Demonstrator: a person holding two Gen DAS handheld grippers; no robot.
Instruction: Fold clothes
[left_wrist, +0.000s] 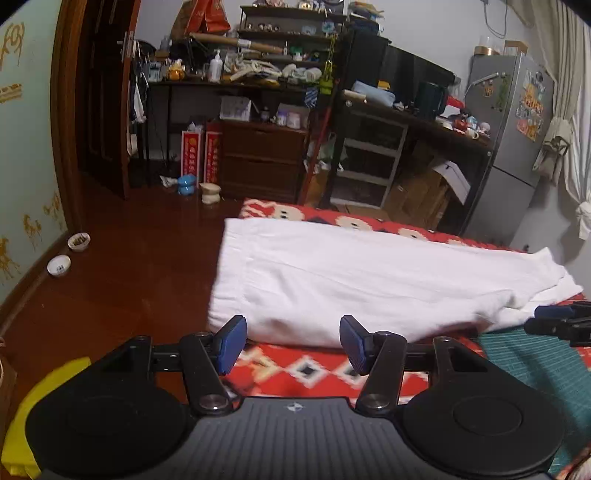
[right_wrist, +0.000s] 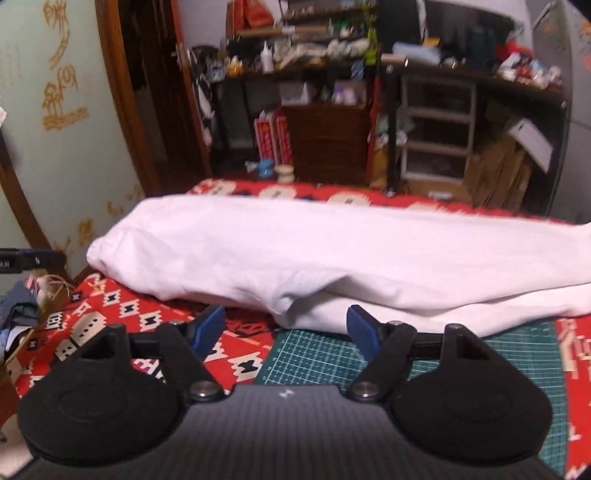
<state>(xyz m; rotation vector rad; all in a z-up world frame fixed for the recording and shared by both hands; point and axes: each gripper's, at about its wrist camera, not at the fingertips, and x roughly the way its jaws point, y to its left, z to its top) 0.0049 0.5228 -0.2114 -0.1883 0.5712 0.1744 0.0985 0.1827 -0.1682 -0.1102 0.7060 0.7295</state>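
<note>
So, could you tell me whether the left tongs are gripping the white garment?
No, the left tongs stand open, short of the white garment.

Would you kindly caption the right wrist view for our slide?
Open right tongs hover before a long folded white garment on a red patterned cloth.

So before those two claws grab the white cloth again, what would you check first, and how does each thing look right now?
1. Left gripper open and empty: ok, jaws stand wide apart with nothing between them.
2. Right gripper open and empty: ok, same.
3. White garment lies folded lengthwise into a long band on the red patterned cloth: ok.
4. Near edge within reach of both grippers: ok, it lies just ahead of the fingertips in both views.
5. Near edge flat: not ok, a bump and crease sit ahead of the right gripper, over the green cutting mat.
6. Far end of the garment tidy: cannot tell, it is blurred.
</note>
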